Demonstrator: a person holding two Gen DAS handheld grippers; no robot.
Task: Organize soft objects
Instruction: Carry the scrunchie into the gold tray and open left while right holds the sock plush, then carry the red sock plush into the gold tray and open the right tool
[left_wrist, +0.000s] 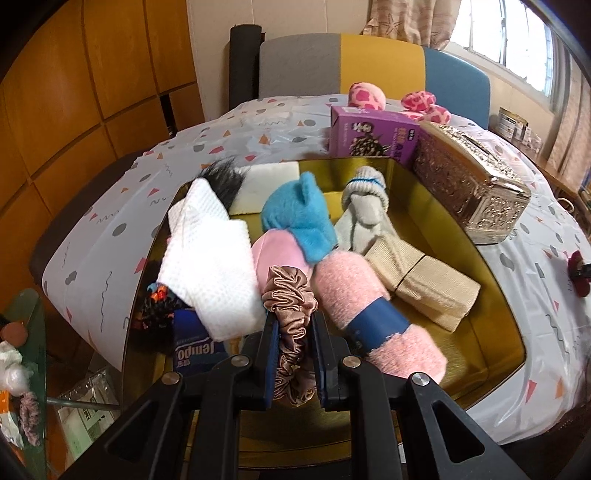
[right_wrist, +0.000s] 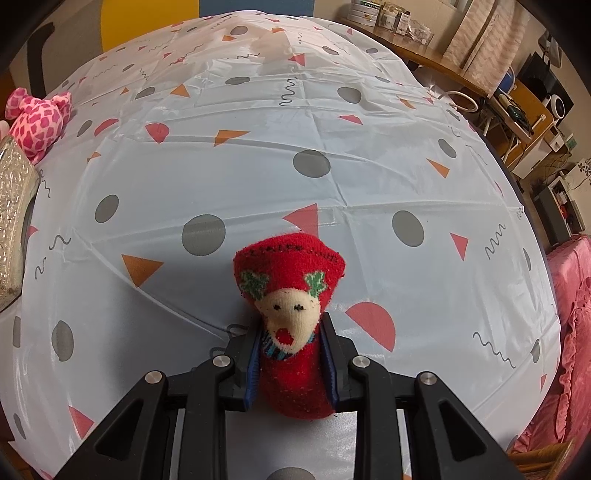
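**Both tongs closed on soft items, one over the tray and one over the cloth**

Currently the left gripper (left_wrist: 293, 354) is seen clamped on a bronze satin scrunchie (left_wrist: 290, 295), the blue-padded jaws being drawn in to a narrow gap with the scrunchie pinched between them. The scrunchie is held above the near edge of a gold tray (left_wrist: 491, 332), its top touching a pink mitten (left_wrist: 277, 254) and lying just beside a pink rolled sock (left_wrist: 369, 314) that is bound by a blue band. The tray is crowded: a white waffle cloth (left_wrist: 210, 266) is laid along its left side, a blue plush piece (left_wrist: 299, 218) sits at its middle, and a grey sock (left_wrist: 364, 210) and beige folded fabric (left_wrist: 424, 284) are found toward the right side. Beyond the tray's far right corner a purple box (left_wrist: 373, 133) and an ornate metal tissue box (left_wrist: 472, 184) are placed on the patterned tablecloth (left_wrist: 258, 129), with pink spotted plush toys (left_wrist: 369, 96) behind them near the far edge.

The right gripper (right_wrist: 291, 363) is seen shut around a red reindeer sock (right_wrist: 291, 317), which is gripped at its lower half and stands upright between the jaws. It is held over the tablecloth's near edge, well apart from the tissue box at the left edge.
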